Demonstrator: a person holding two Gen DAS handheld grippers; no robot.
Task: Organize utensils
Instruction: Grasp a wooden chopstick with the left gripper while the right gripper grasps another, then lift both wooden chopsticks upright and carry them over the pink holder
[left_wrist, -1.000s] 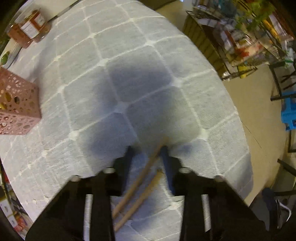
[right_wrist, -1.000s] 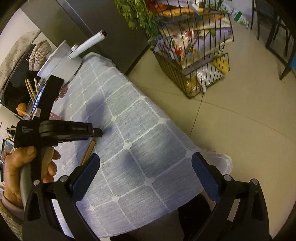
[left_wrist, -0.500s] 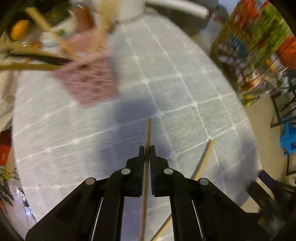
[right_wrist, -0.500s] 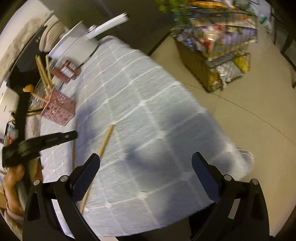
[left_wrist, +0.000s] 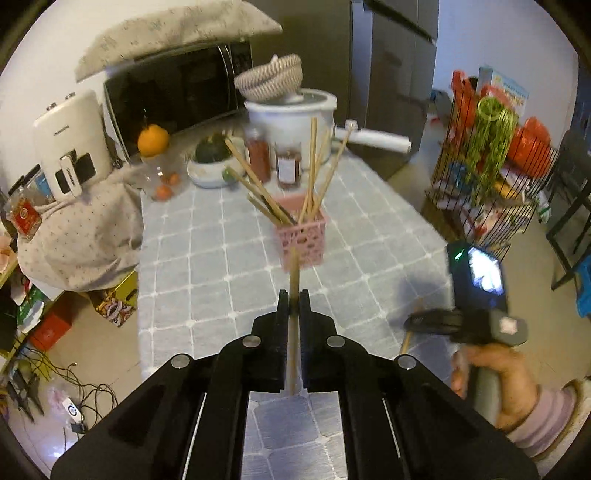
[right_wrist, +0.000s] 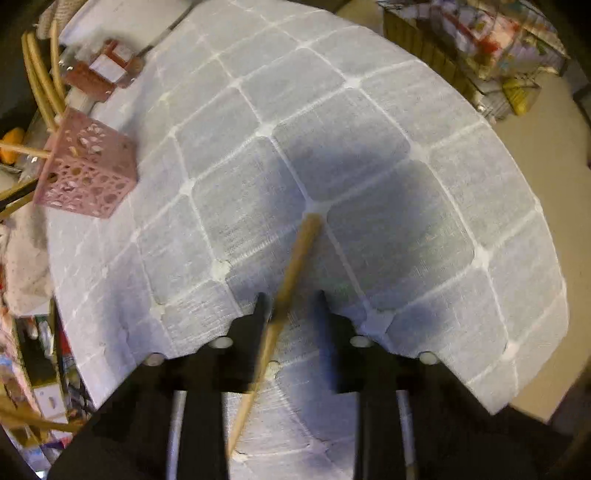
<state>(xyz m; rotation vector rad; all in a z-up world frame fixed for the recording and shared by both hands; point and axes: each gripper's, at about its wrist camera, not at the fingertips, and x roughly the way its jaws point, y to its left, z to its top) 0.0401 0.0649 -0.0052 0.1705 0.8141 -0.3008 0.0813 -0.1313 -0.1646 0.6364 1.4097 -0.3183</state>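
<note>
My left gripper (left_wrist: 294, 301) is shut on a wooden chopstick (left_wrist: 293, 271), held in the air and pointing toward the pink perforated holder (left_wrist: 303, 238), which has several chopsticks standing in it. In the right wrist view the holder (right_wrist: 86, 170) sits at the left. My right gripper (right_wrist: 290, 301) is open and low over the table, its jaws on either side of a second chopstick (right_wrist: 291, 258) that lies on the grey checked tablecloth (right_wrist: 369, 110). The right gripper also shows in the left wrist view (left_wrist: 436, 319).
Behind the holder stand two sauce jars (left_wrist: 286, 166), a white cooker (left_wrist: 295, 114), a bowl (left_wrist: 210, 173), an orange (left_wrist: 153, 140) and a microwave (left_wrist: 177, 92). A wire rack (left_wrist: 487, 177) stands on the floor at the right. The table edge (right_wrist: 535, 350) is near my right gripper.
My left gripper closed on one chopstick and lifted it, swinging to face the holder. My right gripper came down over the other chopstick on the cloth.
</note>
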